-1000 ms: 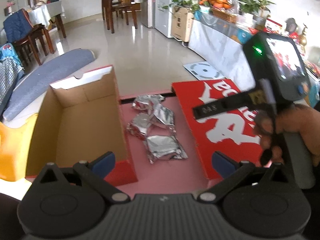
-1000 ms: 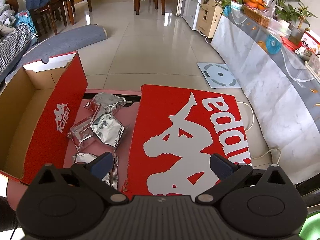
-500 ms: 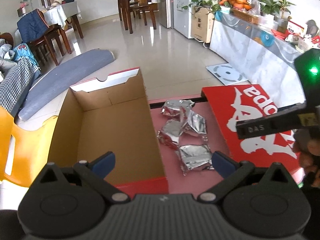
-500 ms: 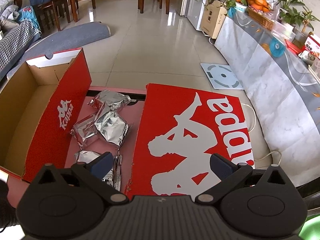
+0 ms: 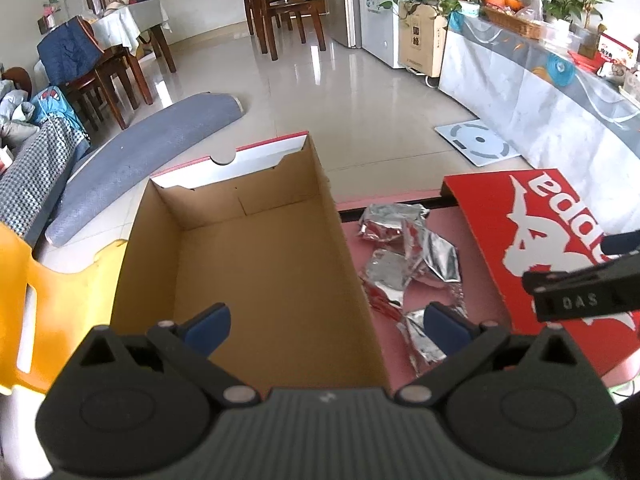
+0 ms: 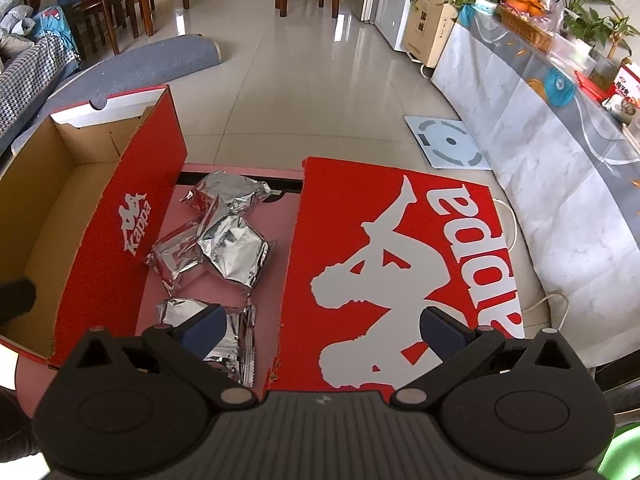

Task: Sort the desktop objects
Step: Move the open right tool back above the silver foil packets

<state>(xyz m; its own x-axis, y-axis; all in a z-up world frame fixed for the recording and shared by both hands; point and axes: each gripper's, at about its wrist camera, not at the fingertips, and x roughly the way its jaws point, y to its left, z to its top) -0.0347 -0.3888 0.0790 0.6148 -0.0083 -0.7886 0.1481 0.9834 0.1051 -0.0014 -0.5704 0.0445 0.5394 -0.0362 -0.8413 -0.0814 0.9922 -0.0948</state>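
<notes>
My left gripper (image 5: 326, 326) has its blue-padded fingers spread wide with nothing between them, hanging over the near end of the open shoe box (image 5: 256, 264); the box is bare inside. My right gripper (image 6: 322, 326) is spread just as wide and also holds nothing. Its left finger (image 6: 204, 326) hovers above the nearest foil packet (image 6: 200, 320), and I cannot tell whether it touches.

From the right gripper, the foil packets (image 6: 224, 240) lie in a loose overlapping pile from about 10 to 11 o'clock, on the pink tabletop (image 6: 280, 216) between the box's red wall at 9 o'clock and the red lid (image 6: 400, 264), which lies flat from 12 to 2 o'clock. From the left gripper the same pile sits at 1 to 2 o'clock, just outside the box wall.

My guess is the packets go into the box, and none is in yet. What worries me:
- The packets overlap, so a pinch could lift two, or drag a neighbour off the pile.
- The crinkled foil looks slippery, so a shallow grip on a corner could let it slide out over the box wall.
- The gap between box and lid is narrow; wide fingers coming down could knock either one.
- My two tools are close, and the right one shows at 3 o'clock in the left view, so they could collide.
</notes>
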